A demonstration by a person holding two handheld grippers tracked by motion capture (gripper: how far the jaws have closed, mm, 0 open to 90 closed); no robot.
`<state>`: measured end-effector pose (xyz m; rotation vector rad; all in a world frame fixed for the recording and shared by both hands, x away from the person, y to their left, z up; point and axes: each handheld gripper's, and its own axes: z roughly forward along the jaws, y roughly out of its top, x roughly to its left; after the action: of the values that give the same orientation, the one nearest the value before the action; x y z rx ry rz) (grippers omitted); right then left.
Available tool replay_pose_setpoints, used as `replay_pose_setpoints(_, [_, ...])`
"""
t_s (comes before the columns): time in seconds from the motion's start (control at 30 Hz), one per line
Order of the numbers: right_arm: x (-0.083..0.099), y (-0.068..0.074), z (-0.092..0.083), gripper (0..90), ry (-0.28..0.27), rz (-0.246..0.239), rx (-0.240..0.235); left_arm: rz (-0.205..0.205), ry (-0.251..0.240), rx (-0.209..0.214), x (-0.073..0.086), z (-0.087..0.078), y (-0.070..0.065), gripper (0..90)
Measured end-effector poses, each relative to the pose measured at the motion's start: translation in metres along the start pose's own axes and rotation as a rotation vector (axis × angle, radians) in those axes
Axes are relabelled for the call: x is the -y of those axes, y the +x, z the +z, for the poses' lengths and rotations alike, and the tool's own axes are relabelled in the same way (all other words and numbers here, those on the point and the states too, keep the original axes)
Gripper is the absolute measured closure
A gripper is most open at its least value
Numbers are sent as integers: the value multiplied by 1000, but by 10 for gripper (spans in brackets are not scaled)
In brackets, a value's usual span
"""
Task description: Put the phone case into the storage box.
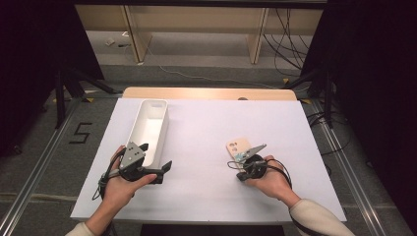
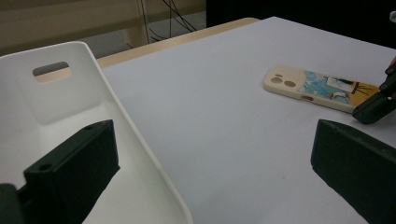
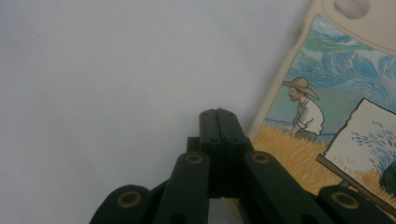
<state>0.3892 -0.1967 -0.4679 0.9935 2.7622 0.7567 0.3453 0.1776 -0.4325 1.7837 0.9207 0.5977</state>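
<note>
A cream phone case (image 1: 238, 146) with a painted picture on it lies flat on the white table (image 1: 206, 128), right of centre. My right gripper (image 1: 234, 169) is shut with nothing in it, its tip low on the table beside the case's near edge. In the right gripper view the closed fingertips (image 3: 218, 114) sit just left of the case (image 3: 327, 116). My left gripper (image 1: 156, 157) is open wide at the near end of a long white bin (image 1: 134, 129). In the left gripper view one jaw is inside the bin, the other outside, with the bin wall (image 2: 140, 154) between them untouched.
The left gripper view also takes in the phone case (image 2: 317, 88) and the right gripper's black tip (image 2: 373, 107) at its end. A wooden strip (image 1: 209, 93) borders the table's far side. Stands and cables occupy the floor beyond.
</note>
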Motion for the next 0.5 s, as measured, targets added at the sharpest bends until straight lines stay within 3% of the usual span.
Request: replay_pose_setpoints(0.5, [9,-13,-8,900,21,49,21,3,1,1,0,0,0,2])
